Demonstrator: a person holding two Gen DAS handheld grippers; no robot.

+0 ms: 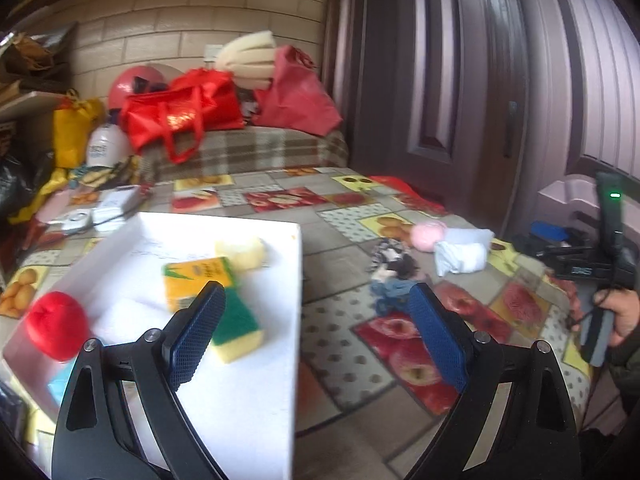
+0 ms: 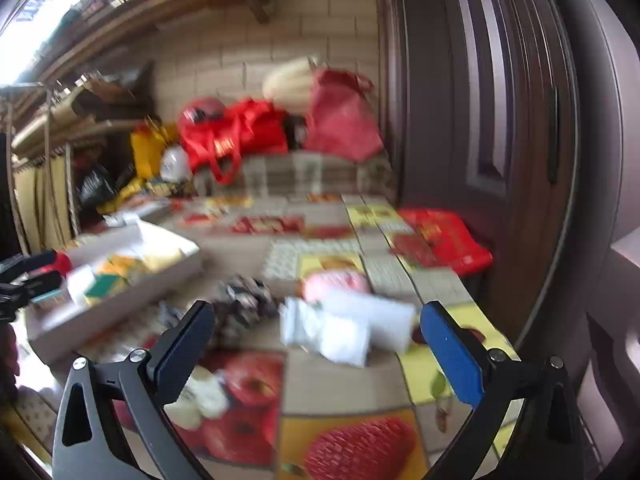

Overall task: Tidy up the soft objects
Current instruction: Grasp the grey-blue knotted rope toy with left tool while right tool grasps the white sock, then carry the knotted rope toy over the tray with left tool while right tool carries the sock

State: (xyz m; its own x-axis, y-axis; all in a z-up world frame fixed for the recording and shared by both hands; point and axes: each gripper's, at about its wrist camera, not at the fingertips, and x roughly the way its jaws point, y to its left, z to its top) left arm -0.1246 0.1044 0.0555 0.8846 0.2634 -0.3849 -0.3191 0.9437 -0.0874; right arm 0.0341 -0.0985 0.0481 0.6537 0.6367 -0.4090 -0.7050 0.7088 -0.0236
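A white box (image 1: pixel 256 360) on the fruit-print tablecloth holds a red ball (image 1: pixel 56 324), a yellow packet (image 1: pixel 198 280), a green-and-yellow sponge (image 1: pixel 236 330) and a pale sponge (image 1: pixel 240 252). My left gripper (image 1: pixel 316 320) is open and empty above the box's right edge. On the cloth lie a black-and-white fabric (image 1: pixel 390 262), a blue fabric (image 1: pixel 390 294), a pink soft ball (image 1: pixel 428 234) and white cloths (image 1: pixel 462 254). My right gripper (image 2: pixel 316 332) is open and empty, near the white cloths (image 2: pixel 348 328), the pink ball (image 2: pixel 336 284) and the patterned fabric (image 2: pixel 244 300). The box (image 2: pixel 120 272) shows at left.
Red bags (image 1: pixel 184 114), a yellow bag (image 1: pixel 74 128) and a white bottle (image 1: pixel 106 146) stand at the back. A dark door (image 1: pixel 460 80) is on the right. A red item (image 2: pixel 444 240) lies at the table's right edge. Small white devices (image 1: pixel 100 214) lie behind the box.
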